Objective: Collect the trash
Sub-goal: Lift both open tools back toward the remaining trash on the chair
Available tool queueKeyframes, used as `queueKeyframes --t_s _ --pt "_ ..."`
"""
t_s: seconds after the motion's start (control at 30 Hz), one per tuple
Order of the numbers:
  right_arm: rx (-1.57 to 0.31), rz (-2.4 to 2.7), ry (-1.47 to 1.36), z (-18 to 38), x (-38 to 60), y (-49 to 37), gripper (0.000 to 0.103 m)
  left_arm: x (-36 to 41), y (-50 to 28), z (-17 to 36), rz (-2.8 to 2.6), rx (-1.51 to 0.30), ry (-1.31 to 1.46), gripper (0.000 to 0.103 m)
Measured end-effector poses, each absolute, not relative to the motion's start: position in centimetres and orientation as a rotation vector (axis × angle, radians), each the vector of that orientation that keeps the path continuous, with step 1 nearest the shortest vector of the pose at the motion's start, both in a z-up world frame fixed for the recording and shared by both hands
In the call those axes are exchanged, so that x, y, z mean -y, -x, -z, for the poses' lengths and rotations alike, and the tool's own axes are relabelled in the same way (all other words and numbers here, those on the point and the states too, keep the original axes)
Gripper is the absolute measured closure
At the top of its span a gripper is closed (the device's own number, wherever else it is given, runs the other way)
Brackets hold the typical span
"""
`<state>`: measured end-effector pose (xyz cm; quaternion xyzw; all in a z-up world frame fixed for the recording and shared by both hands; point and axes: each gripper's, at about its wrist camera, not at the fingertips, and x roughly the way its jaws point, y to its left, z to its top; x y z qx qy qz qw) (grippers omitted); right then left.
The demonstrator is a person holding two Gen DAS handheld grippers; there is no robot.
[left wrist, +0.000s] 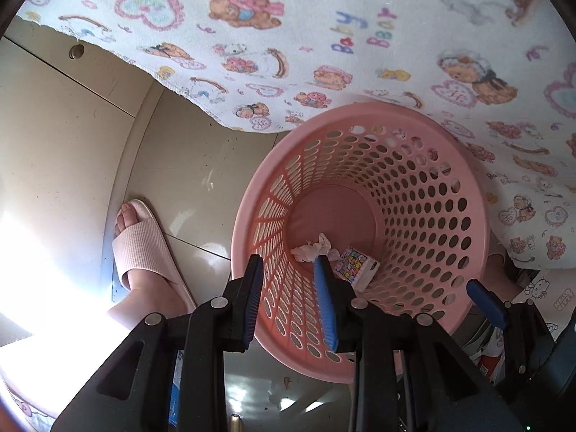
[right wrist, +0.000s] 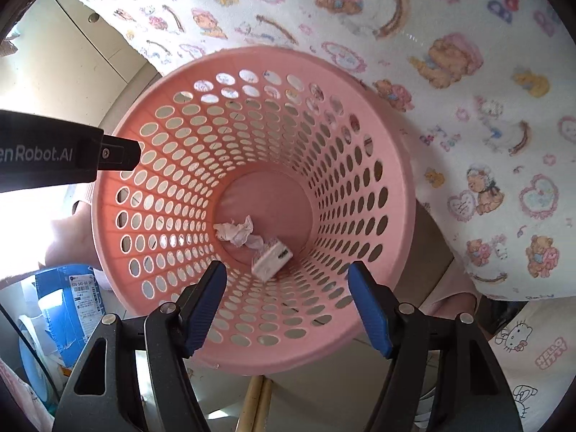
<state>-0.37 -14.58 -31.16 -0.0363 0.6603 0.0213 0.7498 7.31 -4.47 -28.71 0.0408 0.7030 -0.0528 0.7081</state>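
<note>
A round pink plastic basket (right wrist: 118, 252), its tapering wall pierced all over with oval holes, stood on the glossy beige tile floor (left wrist: 187, 180). On its smooth solid bottom lay a crumpled white tissue (right wrist: 235, 232) and, touching it, a small white cardboard box (right wrist: 270, 261) whose top face carried bright coloured print (left wrist: 354, 264).

The left gripper (left wrist: 291, 300) hung over the basket's near rim, its black arms tipped with ribbed blue pads, spread apart with nothing between them. The right gripper (right wrist: 293, 309) hung over the same opening, its blue pads wide apart and bare. The left tool's black body crossed the basket's left rim in the right wrist view.

A soft white cloth (left wrist: 324, 36) printed with teddy bears, hearts and rainbows draped down behind the basket, its frayed edge hanging over the floor and showing through the far holes. To the left, a foot in a ribbed pale pink slipper (left wrist: 144, 244) rested on the tiles just beside the basket. A blue carton (right wrist: 77, 309) with a barcode label sat low on the left.
</note>
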Motion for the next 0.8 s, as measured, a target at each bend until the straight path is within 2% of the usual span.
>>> queueKeyframes --t_s 0.37,0.8 --pt "-1.296 -0.054 0.08 25.1 14.2 -0.1 0.029 4.9 -7.5 20.6 0.121 -1.322 -0.089 0.072" --pt "-0.998 -0.073 0.098 13.8 14.5 1.7 0.029 3.7 -6.5 8.6 0.155 -1.005 -0.109 0.071"
